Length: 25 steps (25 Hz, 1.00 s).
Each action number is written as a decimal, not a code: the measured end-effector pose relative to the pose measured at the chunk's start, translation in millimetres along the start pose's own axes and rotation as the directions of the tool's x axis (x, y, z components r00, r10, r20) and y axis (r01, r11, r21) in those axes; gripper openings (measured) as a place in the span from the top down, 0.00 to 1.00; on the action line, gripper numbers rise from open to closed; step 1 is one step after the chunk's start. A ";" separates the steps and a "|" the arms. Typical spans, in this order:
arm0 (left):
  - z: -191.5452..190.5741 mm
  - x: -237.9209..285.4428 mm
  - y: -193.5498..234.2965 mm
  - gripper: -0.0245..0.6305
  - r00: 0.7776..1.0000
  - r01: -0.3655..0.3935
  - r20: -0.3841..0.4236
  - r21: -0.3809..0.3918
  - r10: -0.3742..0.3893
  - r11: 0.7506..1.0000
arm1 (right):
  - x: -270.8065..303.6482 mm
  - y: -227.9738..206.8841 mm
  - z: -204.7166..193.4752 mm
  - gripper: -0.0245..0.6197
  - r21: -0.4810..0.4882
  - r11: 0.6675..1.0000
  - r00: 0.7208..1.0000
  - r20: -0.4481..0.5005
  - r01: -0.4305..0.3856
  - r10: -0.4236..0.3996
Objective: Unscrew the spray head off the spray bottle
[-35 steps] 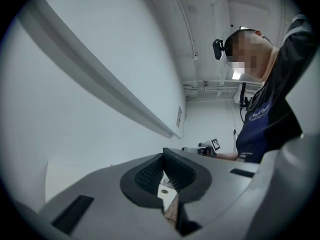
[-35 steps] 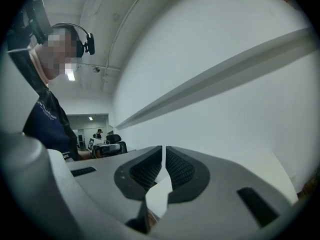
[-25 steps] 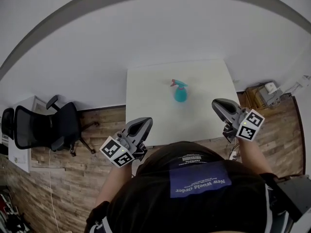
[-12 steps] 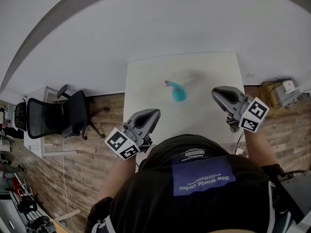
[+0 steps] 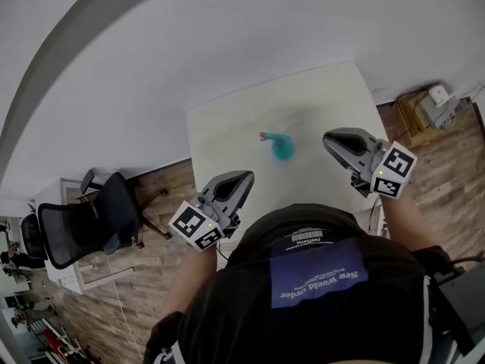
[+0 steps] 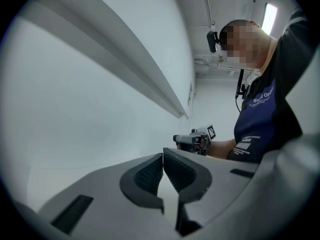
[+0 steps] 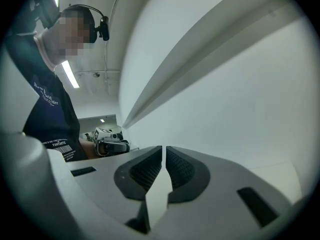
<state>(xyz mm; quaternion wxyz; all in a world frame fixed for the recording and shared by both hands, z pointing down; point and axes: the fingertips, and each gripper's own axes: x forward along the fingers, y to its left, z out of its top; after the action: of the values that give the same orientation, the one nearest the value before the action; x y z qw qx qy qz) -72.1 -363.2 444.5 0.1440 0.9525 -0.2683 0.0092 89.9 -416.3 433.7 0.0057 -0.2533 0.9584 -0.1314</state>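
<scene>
A teal spray bottle with a red spray head stands on the white table in the head view, somewhat blurred. My left gripper is shut and empty over the table's near left edge, well short of the bottle. At the table's right side my right gripper is also shut with nothing in it, level with the bottle. Each gripper view shows only its own closed jaws, the white wall and the other gripper; the bottle is not in them. In the left gripper view the left gripper is seen, in the right gripper view the right gripper.
A black office chair stands on the wooden floor left of the table. A cardboard box with items sits at the far right by the wall. The white wall runs behind the table.
The head view has shifted and tilted: the table and bottle now sit a bit higher and rotated. Both grippers have moved forward toward the table, staying shut.
</scene>
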 end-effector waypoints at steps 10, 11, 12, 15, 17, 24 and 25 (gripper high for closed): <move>-3.6 7.9 31.4 0.91 0.984 0.142 -0.111 0.017 -0.139 0.990 | 14.4 3.8 -4.7 0.96 0.008 0.998 0.997 -0.046 0.068 -0.067; -4.9 12.8 33.2 0.88 0.979 0.153 -0.144 0.028 -0.147 0.988 | 13.6 0.5 -3.8 0.96 0.012 0.998 0.997 -0.041 0.067 -0.067; -7.4 18.6 34.7 0.84 0.970 0.165 -0.186 0.041 -0.155 0.985 | 12.7 -3.6 -3.8 0.96 0.017 0.998 0.997 -0.037 0.066 -0.065; -19.9 35.2 39.5 0.69 0.928 0.203 -0.334 0.086 -0.163 0.975 | 10.0 -12.1 -10.4 0.96 0.037 0.998 0.998 -0.033 0.055 -0.054; -26.5 46.4 45.0 0.64 0.894 0.219 -0.421 0.120 -0.150 0.968 | 7.4 -14.9 -16.7 0.96 0.050 0.998 0.999 -0.033 0.044 -0.043; -63.0 83.8 61.9 0.60 0.676 0.385 -0.731 0.239 -0.095 0.892 | -8.3 -27.1 -31.6 0.96 0.112 0.992 0.998 -0.016 0.058 -0.057; -67.8 85.7 66.7 0.60 0.641 0.413 -0.764 0.260 -0.076 0.873 | -9.1 -27.6 -33.2 0.96 0.118 0.991 0.998 -0.014 0.066 -0.064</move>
<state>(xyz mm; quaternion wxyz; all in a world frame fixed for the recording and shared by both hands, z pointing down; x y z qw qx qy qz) -29.1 -442.1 535.6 0.0350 0.9029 -0.0444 0.4261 108.5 -426.7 472.3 0.0113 -0.2828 0.9402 -0.1894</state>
